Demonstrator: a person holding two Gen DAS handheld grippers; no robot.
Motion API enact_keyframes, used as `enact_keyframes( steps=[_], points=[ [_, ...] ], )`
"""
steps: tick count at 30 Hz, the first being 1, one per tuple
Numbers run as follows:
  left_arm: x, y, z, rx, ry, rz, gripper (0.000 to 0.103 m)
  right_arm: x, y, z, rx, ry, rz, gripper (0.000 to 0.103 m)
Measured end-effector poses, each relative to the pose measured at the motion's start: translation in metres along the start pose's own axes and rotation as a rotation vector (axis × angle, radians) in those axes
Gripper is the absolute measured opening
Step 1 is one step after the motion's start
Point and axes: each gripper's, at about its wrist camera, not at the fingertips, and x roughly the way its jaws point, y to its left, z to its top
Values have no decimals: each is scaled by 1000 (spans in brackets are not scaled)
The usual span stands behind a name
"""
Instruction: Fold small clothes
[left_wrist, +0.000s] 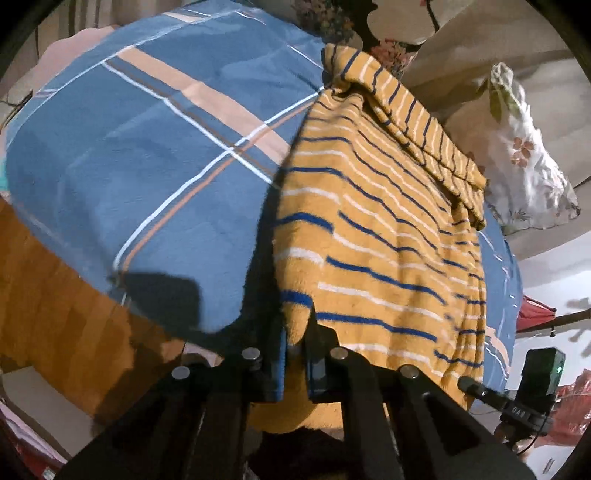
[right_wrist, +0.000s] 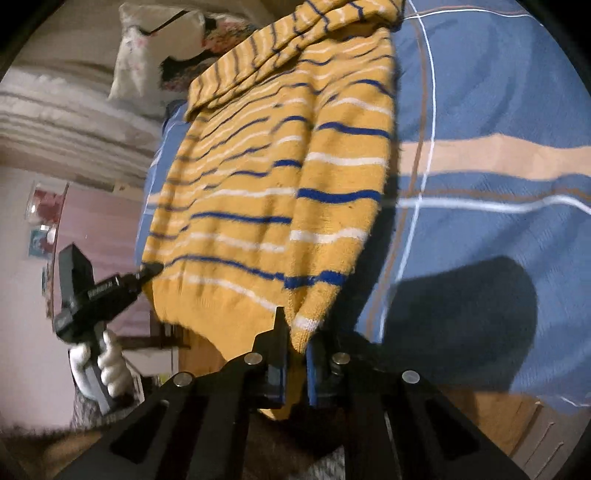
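The left gripper (left_wrist: 295, 363) has its fingers pinched shut on the near hem of the yellow striped sweater (left_wrist: 373, 236), with a fold of yellow cloth squeezed between the blue pads at six o'clock in the left wrist view. The right gripper (right_wrist: 295, 369) does the same thing: its fingers are pressed together on another bit of the sweater's (right_wrist: 273, 177) hem, at six o'clock in the right wrist view.

In the right wrist view, the left gripper (right_wrist: 149, 271) shows again at eight o'clock, its tip touching the sweater's near corner. A hand in a white glove (right_wrist: 105, 365) holds its handle. In the left wrist view, the right gripper (left_wrist: 469, 386) shows at four o'clock, at the sweater's other near corner.

The sweater lies spread on a bed with a blue checked blanket (left_wrist: 140, 177). It has blue and white stripes. One sleeve is folded over at the far end, near one o'clock in the left wrist view. A flowered pillow (left_wrist: 532, 162) sits past the sweater at two o'clock there. The bed's wooden side (left_wrist: 55, 295) shows at eight o'clock.
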Motion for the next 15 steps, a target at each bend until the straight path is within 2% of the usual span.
enact_keyframes(
  steps=[6,9,15],
  points=[
    [-12,-3,-15,8,10,21,3,-20,-6,-23,-4,36,47,7],
    [-10,-7,-8,-10,4,18,3,-22,-11,-17,8,12,66,7],
    [-23,-21,15,-9,-46,3,3,-42,3,9,-54,-45,115,6]
  ],
)
